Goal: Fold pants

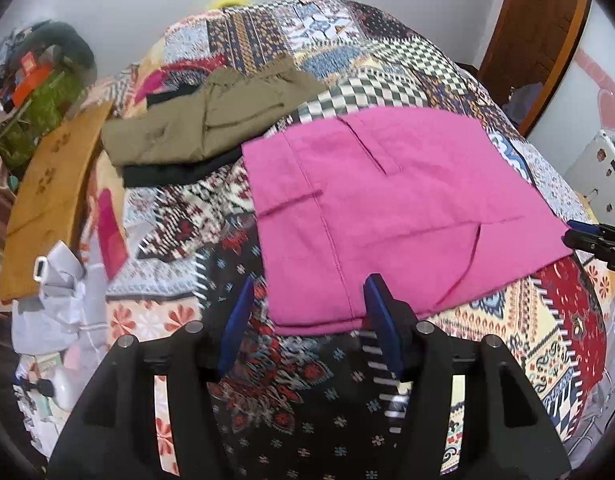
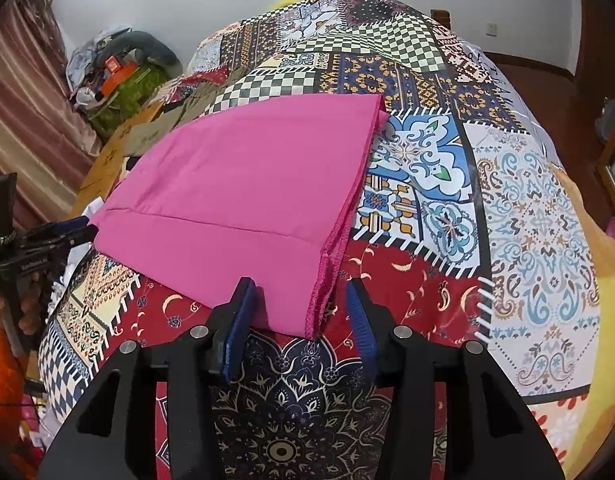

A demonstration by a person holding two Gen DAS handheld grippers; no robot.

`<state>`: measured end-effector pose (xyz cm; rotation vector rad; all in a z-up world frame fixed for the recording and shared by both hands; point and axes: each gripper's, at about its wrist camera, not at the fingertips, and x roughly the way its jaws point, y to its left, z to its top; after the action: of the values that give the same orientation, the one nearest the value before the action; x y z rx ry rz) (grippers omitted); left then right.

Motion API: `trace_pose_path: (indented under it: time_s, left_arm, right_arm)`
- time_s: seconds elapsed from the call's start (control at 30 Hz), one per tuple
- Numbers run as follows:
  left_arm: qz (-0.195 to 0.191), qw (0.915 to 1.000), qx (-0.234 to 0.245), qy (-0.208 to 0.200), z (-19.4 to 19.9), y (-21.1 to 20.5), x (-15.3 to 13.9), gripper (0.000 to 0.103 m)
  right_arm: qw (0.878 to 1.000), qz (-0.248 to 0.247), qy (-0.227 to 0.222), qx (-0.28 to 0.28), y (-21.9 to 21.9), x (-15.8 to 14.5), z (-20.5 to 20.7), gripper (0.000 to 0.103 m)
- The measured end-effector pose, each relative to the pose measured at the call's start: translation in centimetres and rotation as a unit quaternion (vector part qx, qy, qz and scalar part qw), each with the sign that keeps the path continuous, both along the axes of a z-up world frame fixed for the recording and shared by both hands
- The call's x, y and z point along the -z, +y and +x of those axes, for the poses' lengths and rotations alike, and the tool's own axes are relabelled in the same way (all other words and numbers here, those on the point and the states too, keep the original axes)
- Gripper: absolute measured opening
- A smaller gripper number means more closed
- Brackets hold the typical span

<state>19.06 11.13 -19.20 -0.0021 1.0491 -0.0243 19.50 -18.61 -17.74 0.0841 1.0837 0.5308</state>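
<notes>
The pink pants (image 1: 391,208) lie folded flat on the patterned bedspread (image 1: 299,408); they also show in the right wrist view (image 2: 243,200). My left gripper (image 1: 313,304) is open and empty at the near left corner of the pants, its right finger just over the edge. My right gripper (image 2: 301,312) is open and empty, its fingers either side of the near hem corner. The right gripper shows at the right edge of the left wrist view (image 1: 599,240), and the left gripper at the left edge of the right wrist view (image 2: 63,232).
Olive pants (image 1: 203,120) on a black garment (image 1: 175,172) lie at the back left of the bed. A brown cardboard piece (image 1: 51,200) and white clothes (image 1: 59,304) sit at the left edge. Clutter (image 2: 119,76) is piled by the wall.
</notes>
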Motion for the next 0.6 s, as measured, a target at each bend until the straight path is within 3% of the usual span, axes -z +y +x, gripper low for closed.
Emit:
trace_pose_path:
  time_s: [0.3, 0.53, 0.6]
  left_arm:
    - [0.014, 0.9988, -0.041, -0.024, 4.9, 2.2, -2.2, 0.059]
    - [0.022, 0.9981, -0.054, -0.019, 9.8, 3.3, -1.5, 0.063]
    - [0.021, 0.9982, -0.054, -0.013, 11.1, 3.5, -0.8, 0.070]
  right_arm:
    - [0.999, 0.003, -0.043, 0.027, -1.2, -2.5, 2.9, 0.046]
    - [0.997, -0.003, -0.060, 0.042, -1.1, -2.4, 7.2, 0.048]
    - [0.997, -0.008, -0.058, 0.040, -0.8, -1.9, 8.5, 0.048]
